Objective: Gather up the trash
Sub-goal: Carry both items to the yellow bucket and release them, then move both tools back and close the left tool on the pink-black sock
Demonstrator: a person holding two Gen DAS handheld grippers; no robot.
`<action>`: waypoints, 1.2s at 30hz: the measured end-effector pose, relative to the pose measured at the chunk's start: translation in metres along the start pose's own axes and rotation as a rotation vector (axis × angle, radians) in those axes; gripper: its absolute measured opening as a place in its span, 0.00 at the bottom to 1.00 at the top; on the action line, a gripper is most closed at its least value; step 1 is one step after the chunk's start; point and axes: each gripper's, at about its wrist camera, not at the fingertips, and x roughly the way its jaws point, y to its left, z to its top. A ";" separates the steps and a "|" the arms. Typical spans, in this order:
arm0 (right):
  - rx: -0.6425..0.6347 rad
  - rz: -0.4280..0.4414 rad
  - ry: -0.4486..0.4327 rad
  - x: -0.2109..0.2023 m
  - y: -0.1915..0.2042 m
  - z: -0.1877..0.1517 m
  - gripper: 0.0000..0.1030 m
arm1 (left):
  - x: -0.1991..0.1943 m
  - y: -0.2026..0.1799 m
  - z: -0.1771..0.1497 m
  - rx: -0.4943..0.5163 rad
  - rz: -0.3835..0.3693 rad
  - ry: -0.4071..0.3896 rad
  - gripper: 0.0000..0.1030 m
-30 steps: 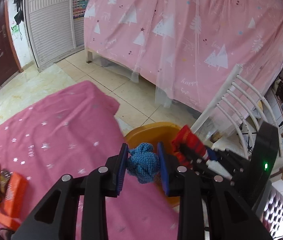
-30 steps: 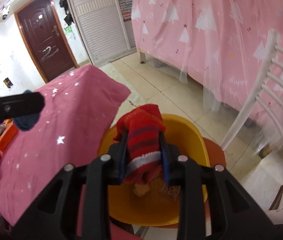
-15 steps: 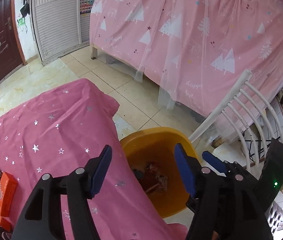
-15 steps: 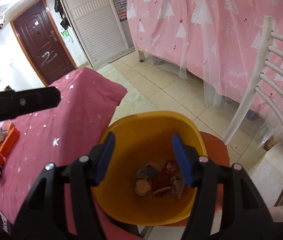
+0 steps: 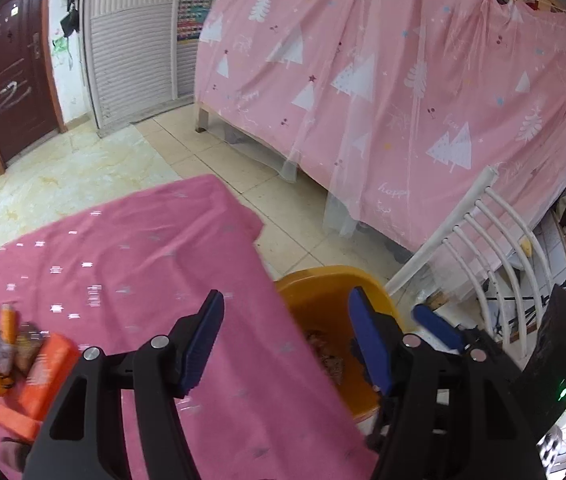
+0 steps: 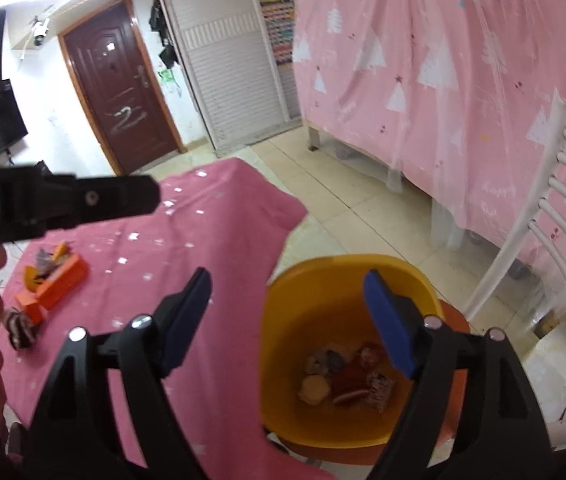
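Trash: a small heap lies near the left edge of the tabletop (image 6: 187, 248), which is draped in a pink star-print cloth; it comprises an orange box (image 6: 61, 276), orange scraps, and crumpled wrappers too blurred to name.
Striped wrapper (image 6: 21, 326): lies at the tabletop's near left edge, partly cut off by a hand at the frame border.
Left gripper (image 5: 285, 340): blue-padded jaws spread, nothing between them; it hangs over the tabletop's right edge and the bin rim.
Yellow bin (image 6: 323, 276): stands off the tabletop's right edge on an orange seat; the near wall is hidden behind gripper fingers.
Bin contents (image 6: 347, 376): a few pieces at the bottom, one red and striped, one pale and round; the others are hard to make out.
Right gripper (image 6: 295, 320): jaws opening, wide apart and empty, above the bin.
White chair (image 6: 555, 240): right of the bin, cut off by the frame edge.
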 end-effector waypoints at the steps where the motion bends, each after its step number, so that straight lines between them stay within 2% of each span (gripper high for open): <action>1: -0.018 0.009 -0.006 -0.003 0.008 0.000 0.76 | -0.006 0.005 -0.002 0.006 0.009 -0.008 0.62; 4: -0.059 0.030 -0.017 -0.009 0.030 0.000 0.77 | -0.031 0.033 -0.007 0.021 0.046 -0.040 0.68; 9: -0.127 0.100 -0.026 -0.014 0.075 -0.001 0.84 | -0.067 0.093 -0.024 0.016 0.104 -0.054 0.69; 12: -0.149 0.136 -0.016 -0.011 0.096 -0.002 0.84 | -0.090 0.130 -0.036 -0.034 0.139 -0.070 0.69; 19: -0.239 0.179 0.037 0.004 0.150 -0.009 0.84 | -0.129 0.182 -0.065 -0.105 0.183 -0.126 0.70; 29: -0.319 0.264 0.096 0.006 0.201 -0.029 0.84 | -0.121 0.208 -0.104 -0.141 0.151 -0.066 0.70; 36: -0.352 0.216 0.122 0.015 0.212 -0.032 0.84 | -0.099 0.220 -0.134 -0.178 0.109 -0.004 0.70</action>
